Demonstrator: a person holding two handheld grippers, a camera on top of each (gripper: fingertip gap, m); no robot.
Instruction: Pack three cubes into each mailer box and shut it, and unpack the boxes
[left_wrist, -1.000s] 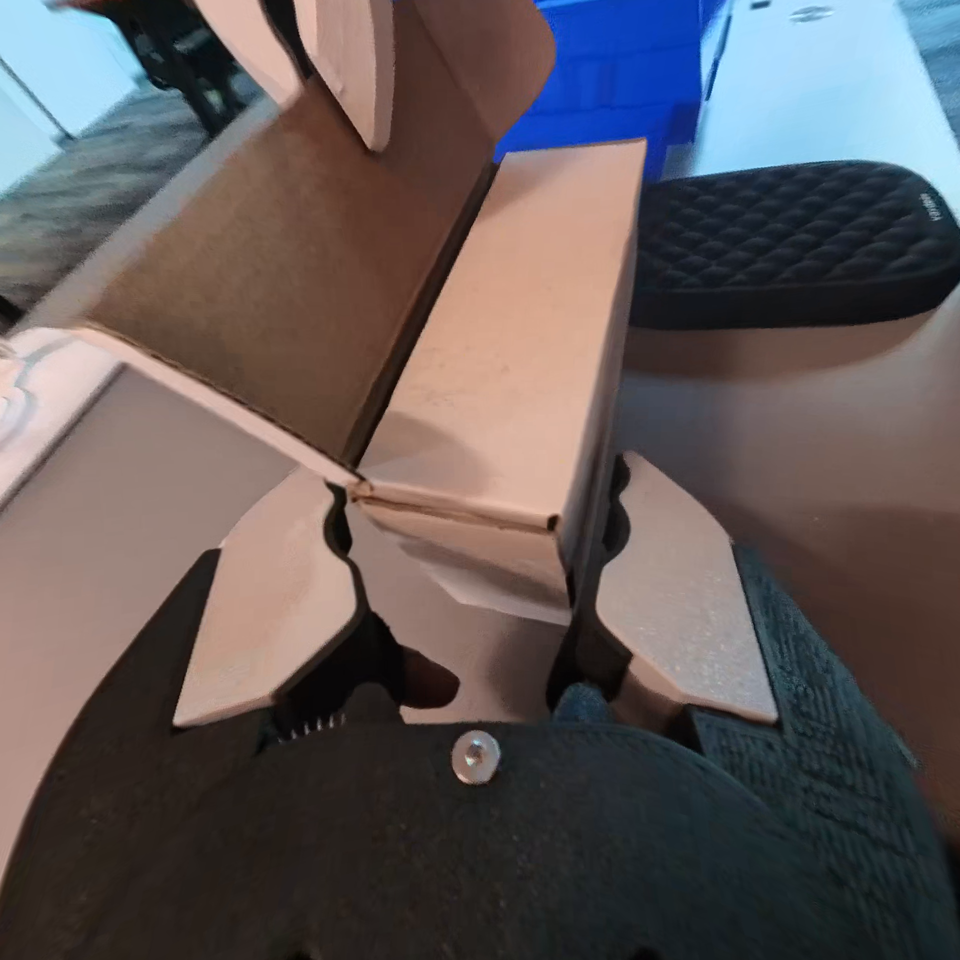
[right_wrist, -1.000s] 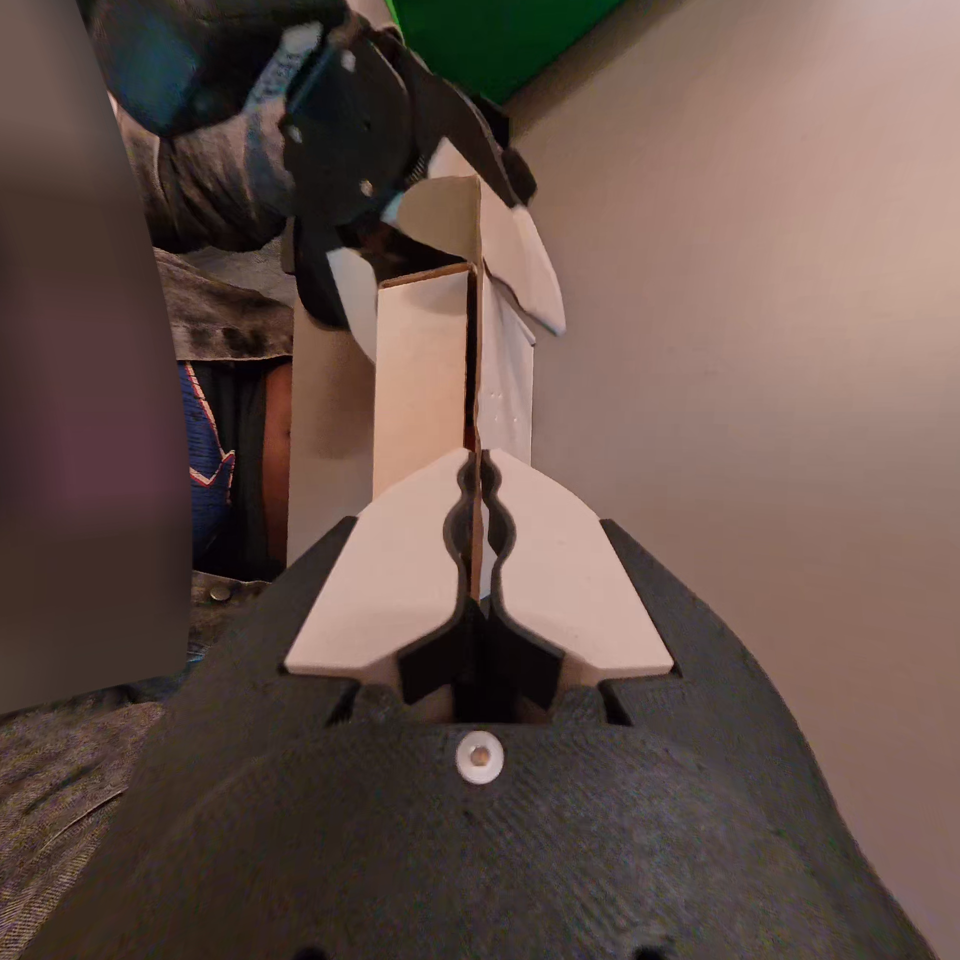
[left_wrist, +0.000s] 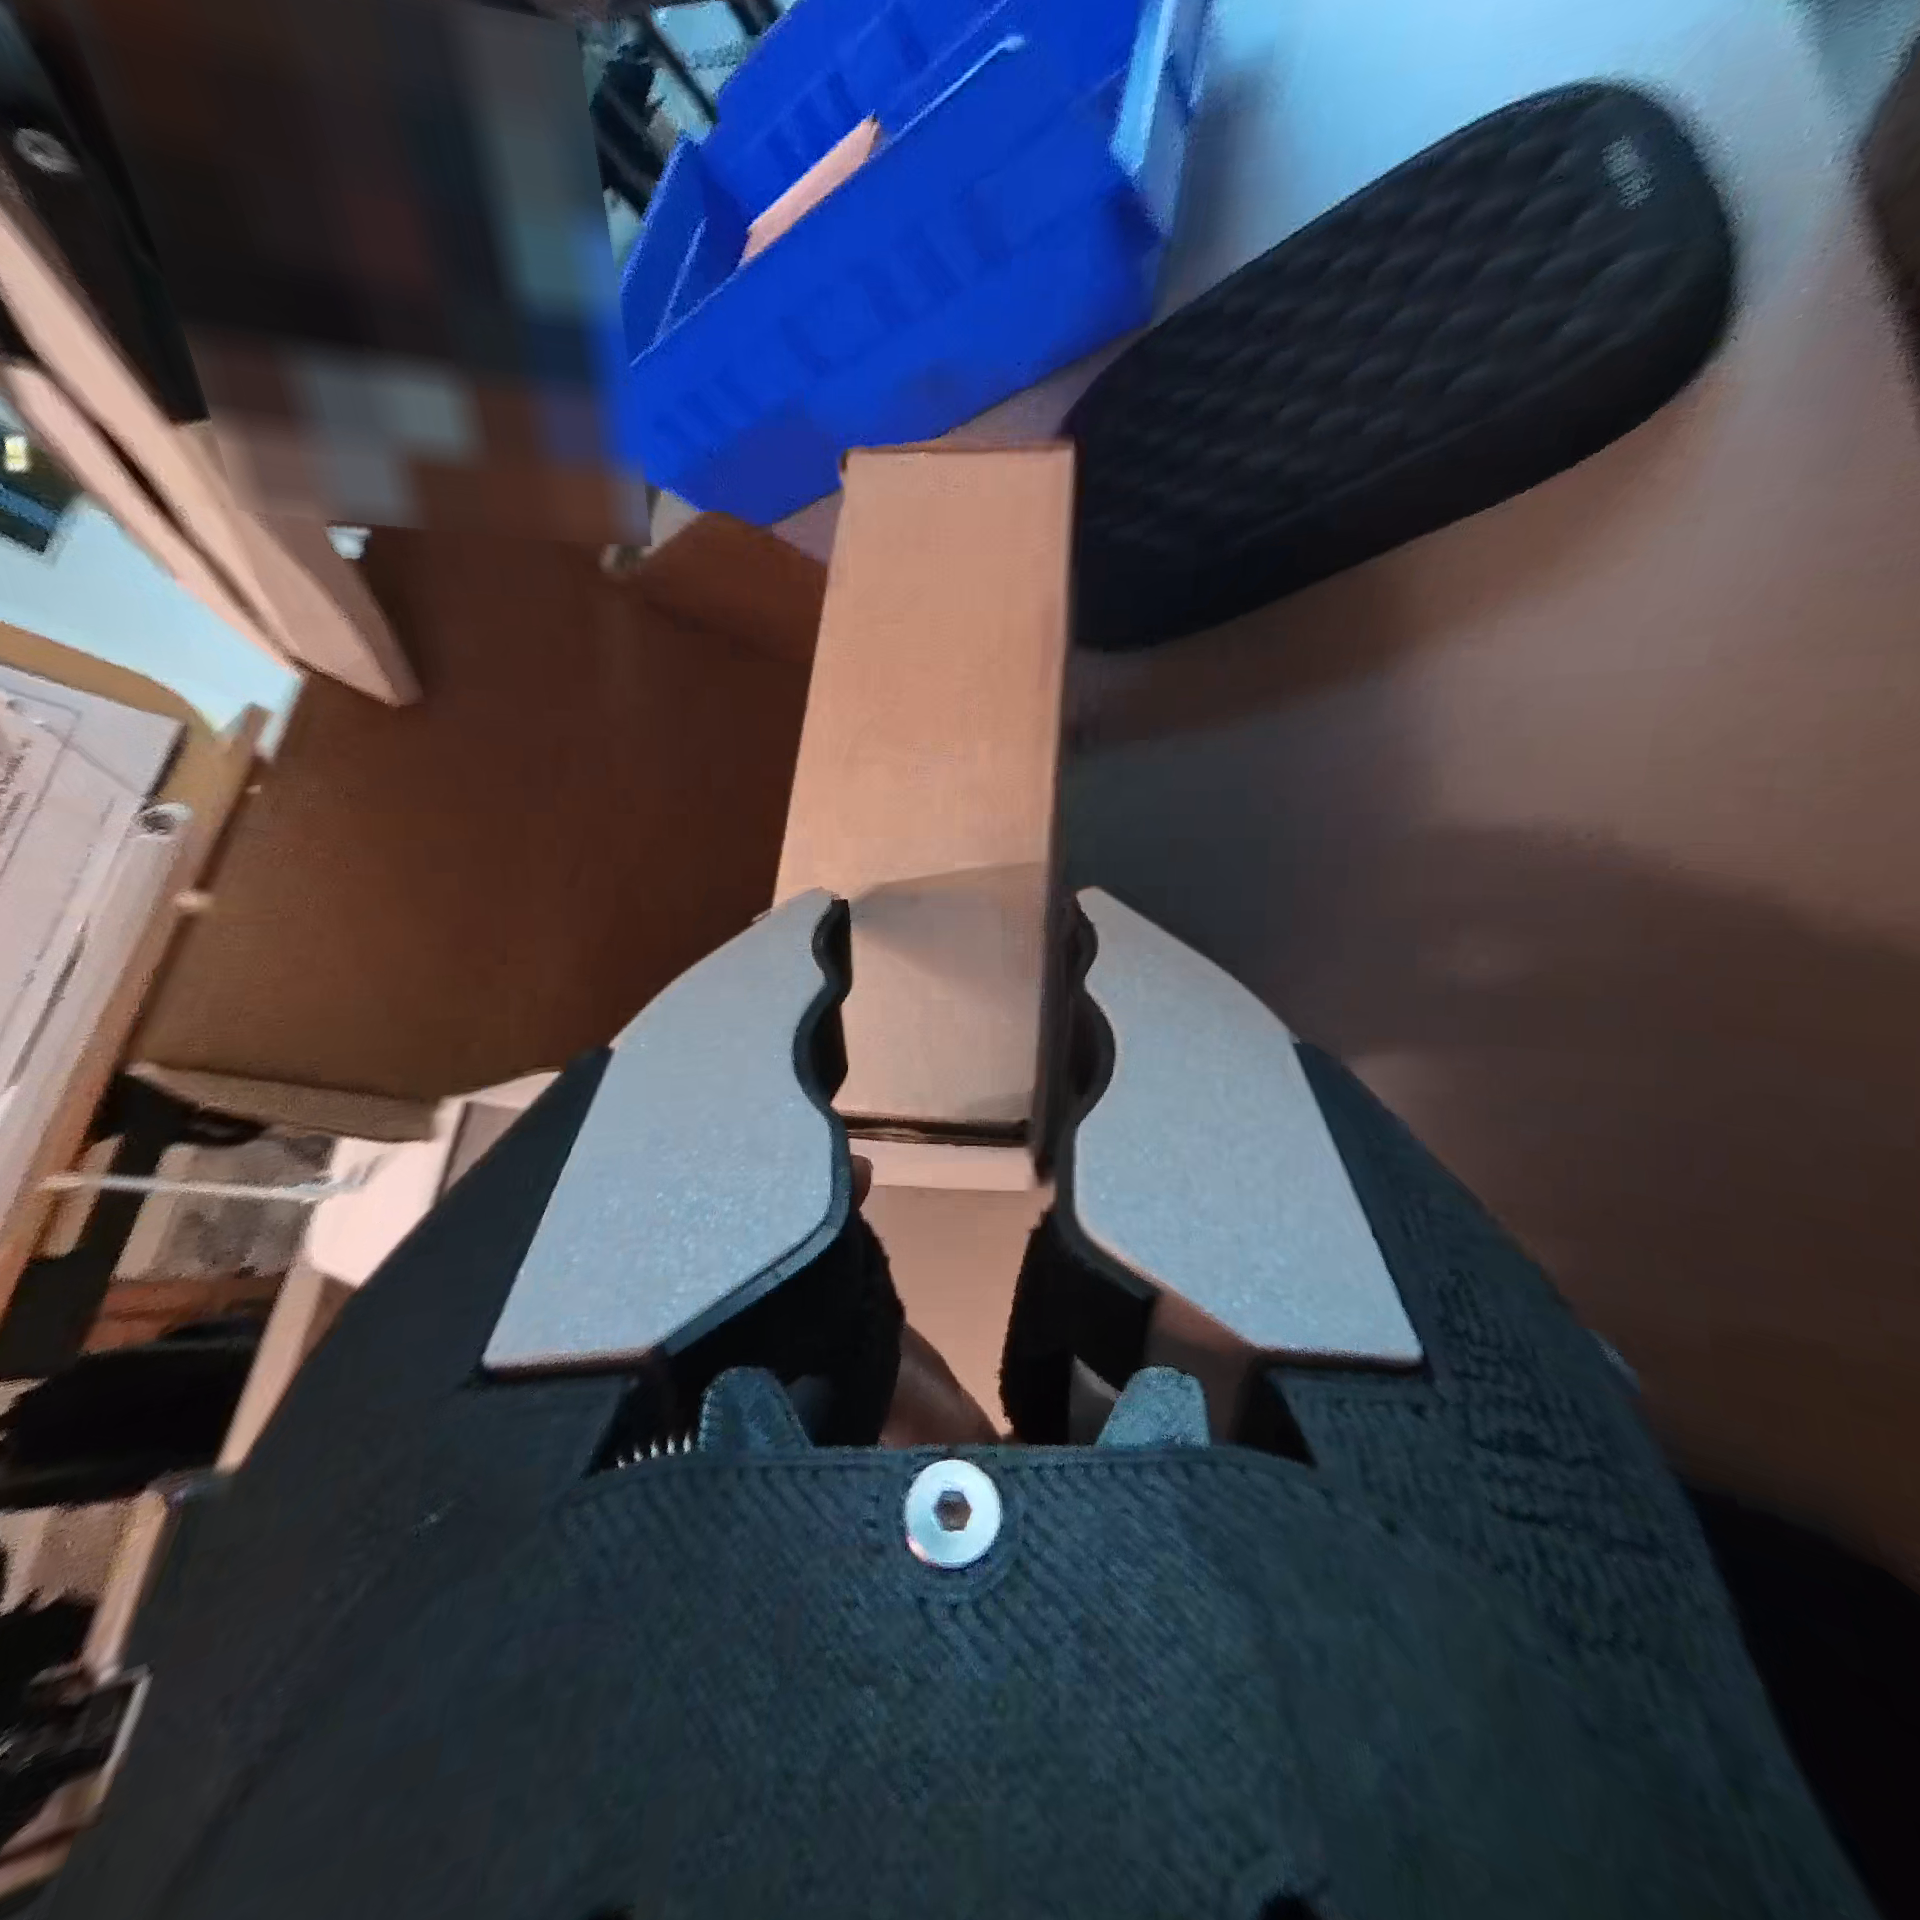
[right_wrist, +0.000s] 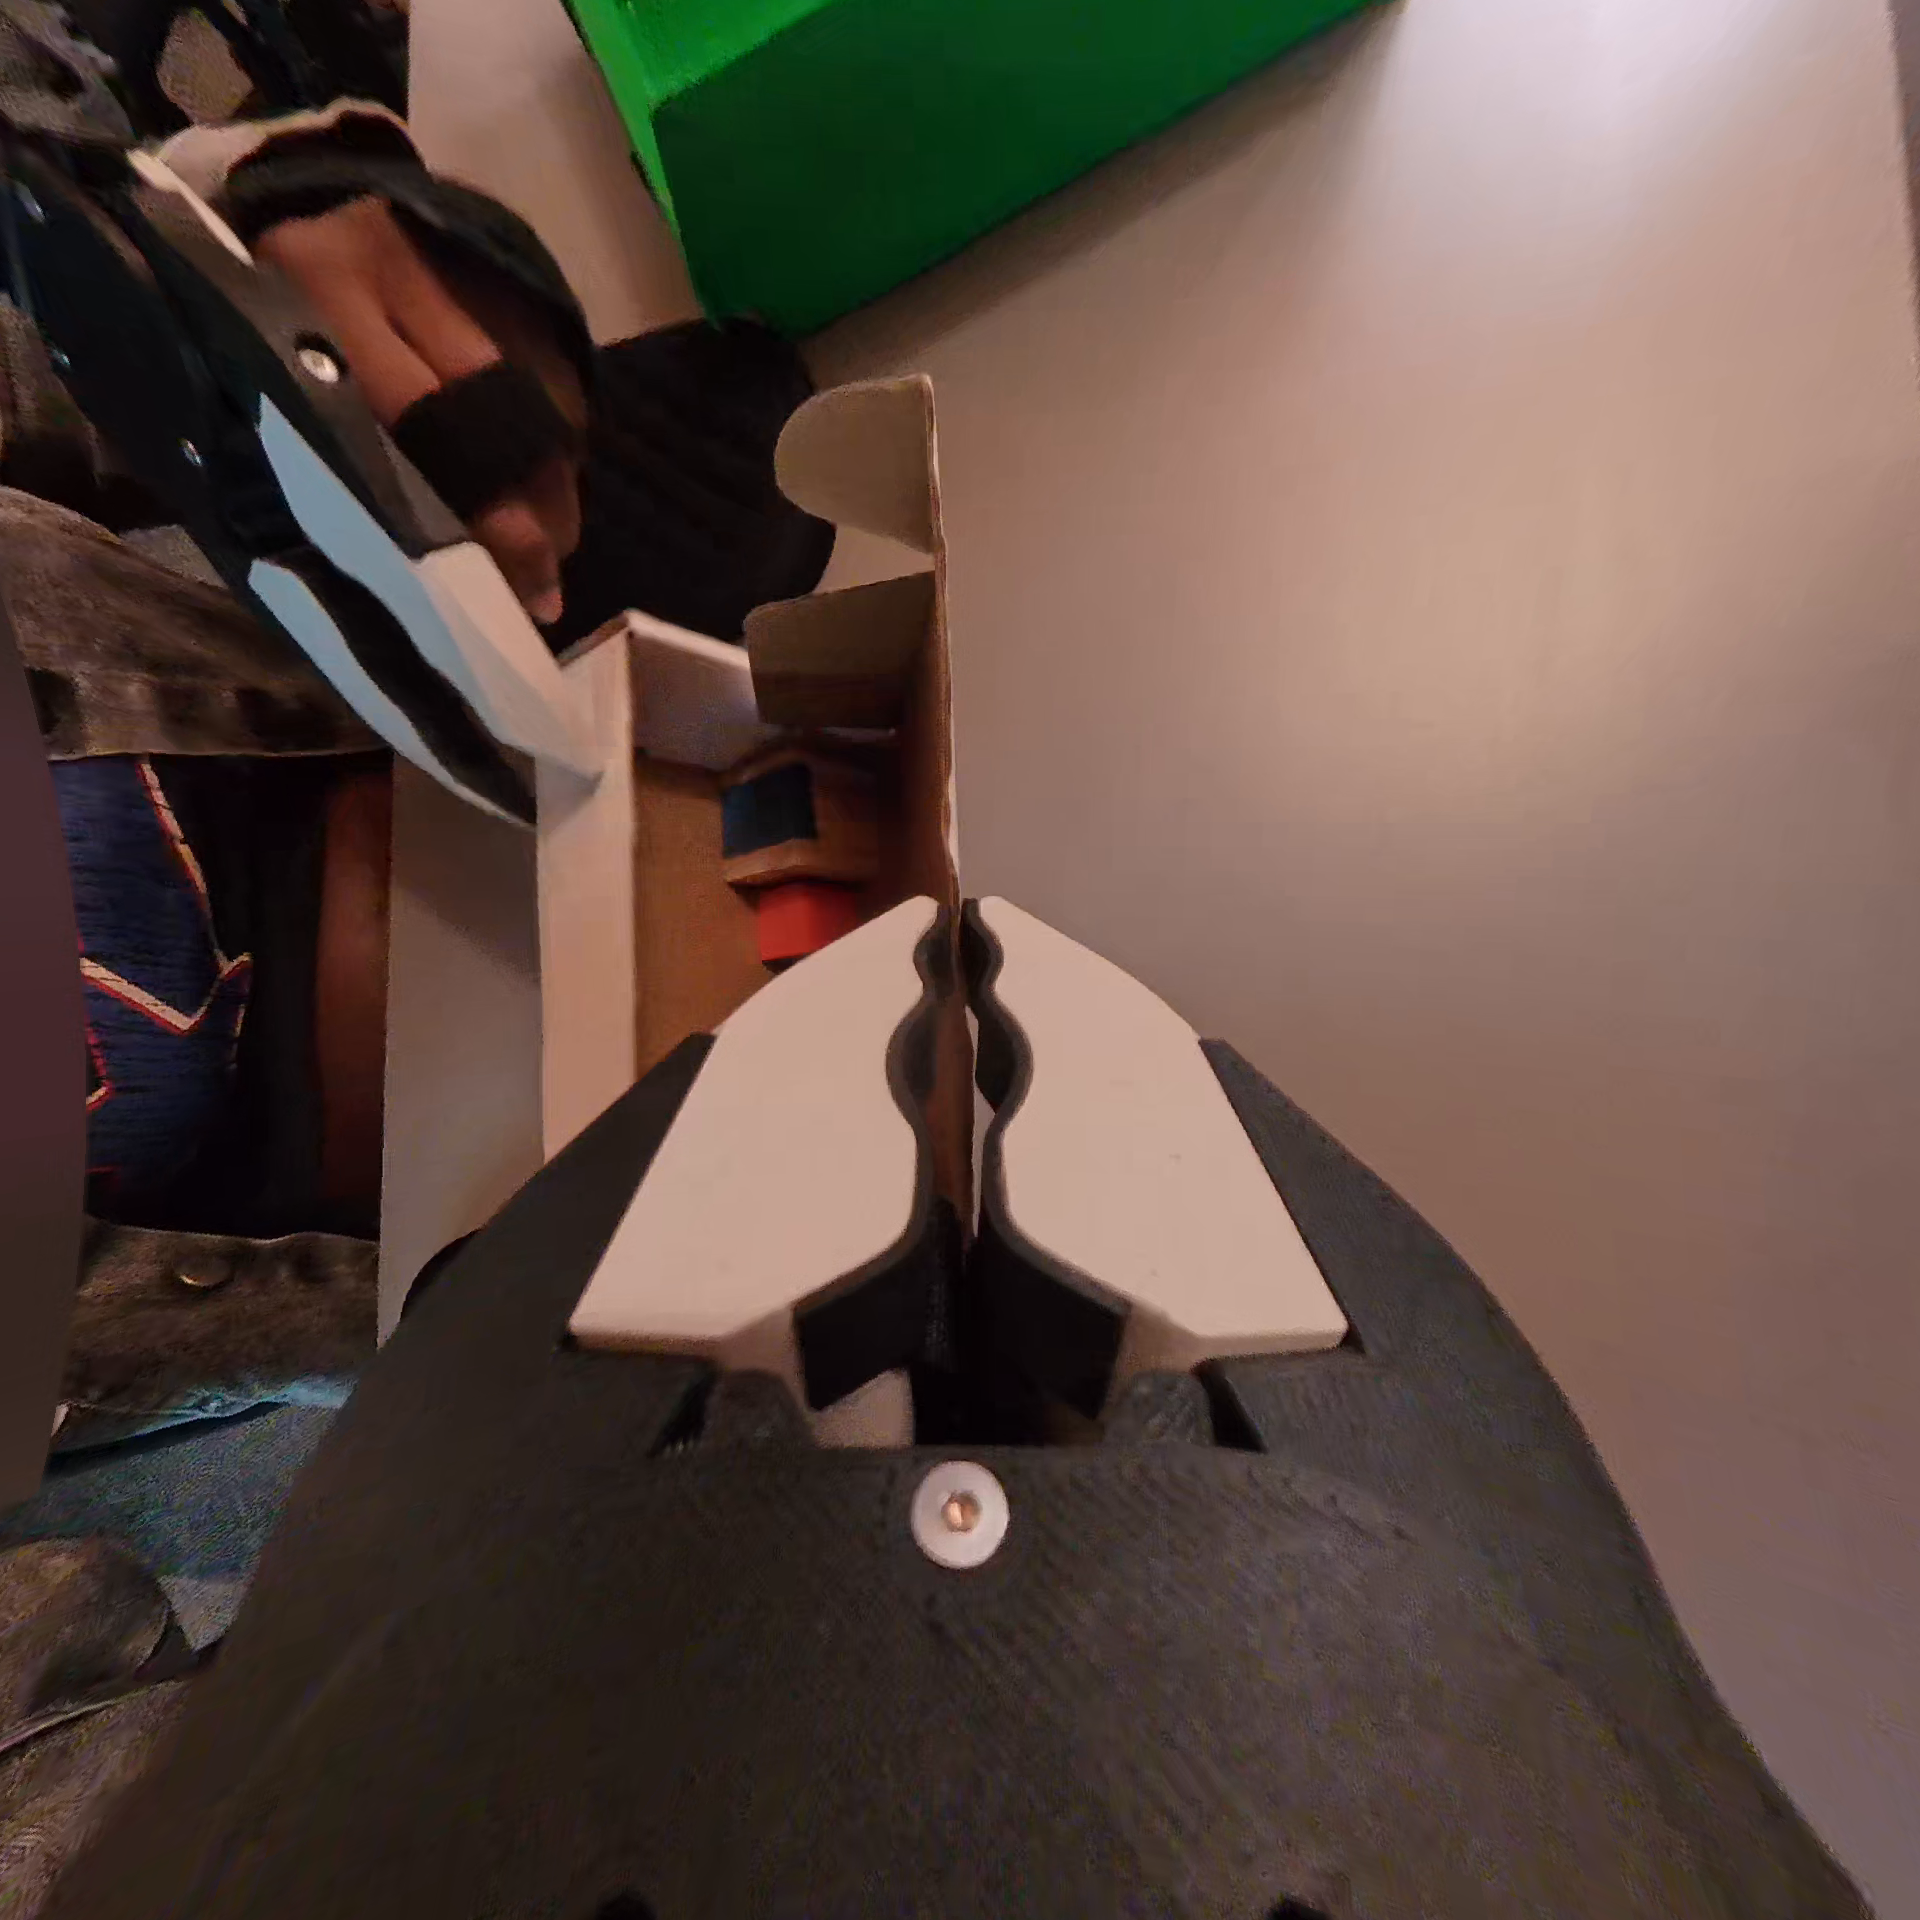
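Swung wider since before, lid (right_wrist: 940, 665) stays pinched in my right gripper (right_wrist: 961, 914), left gripper (left_wrist: 951, 925) clamps box (left_wrist: 935, 727): light, stiff card, best held at edges.

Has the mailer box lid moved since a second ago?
Yes. In the right wrist view the lid, pinched by the right tool, has swung right, away from the box wall, toward the table, exposing the cubes.

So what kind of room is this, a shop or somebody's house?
Probably a workroom or office, not a home: a blue plastic storage bin sits on a pale table, with stacked cardboard boxes nearby.
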